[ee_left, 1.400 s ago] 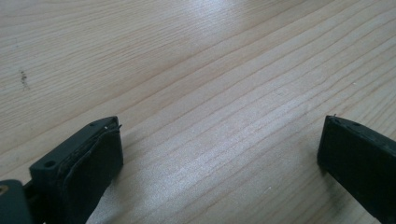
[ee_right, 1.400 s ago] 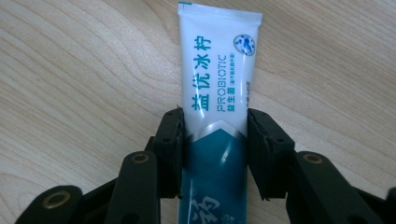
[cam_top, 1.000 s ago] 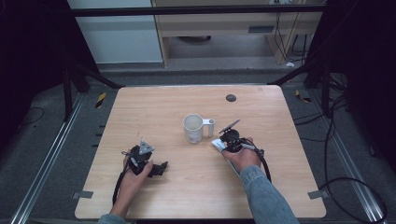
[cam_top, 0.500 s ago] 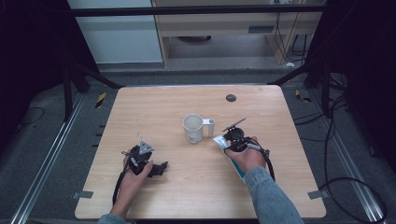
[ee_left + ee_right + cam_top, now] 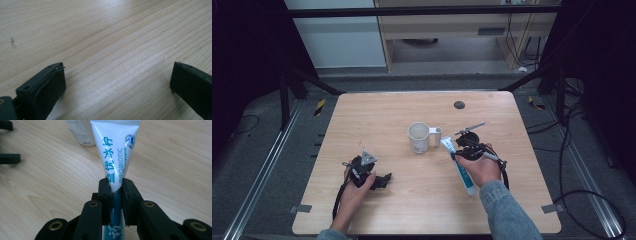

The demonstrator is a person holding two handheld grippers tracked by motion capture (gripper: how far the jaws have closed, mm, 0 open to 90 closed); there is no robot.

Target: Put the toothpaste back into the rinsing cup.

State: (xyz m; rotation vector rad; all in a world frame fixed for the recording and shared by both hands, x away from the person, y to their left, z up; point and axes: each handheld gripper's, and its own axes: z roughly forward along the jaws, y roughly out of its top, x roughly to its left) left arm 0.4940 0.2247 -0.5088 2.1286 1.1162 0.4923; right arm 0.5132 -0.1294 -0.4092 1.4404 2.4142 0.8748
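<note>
In the right gripper view the toothpaste tube [image 5: 115,157] is cut off at the top edge — we can't see its crimped end, and its lower part runs down behind the jaws and out at the bottom. The white cup [image 5: 80,132] behind it is cropped too; its label print is too blurred for us to read. From the high view the tube's [image 5: 462,167] middle is covered by the right hand [image 5: 482,167], and the lettering is too small to make out. In the left gripper view both jaws are cut by the frame — we see only their tips over the desk [image 5: 112,37]. The dark round spot [image 5: 459,105] near the far desk edge — we can't tell what it is.
</note>
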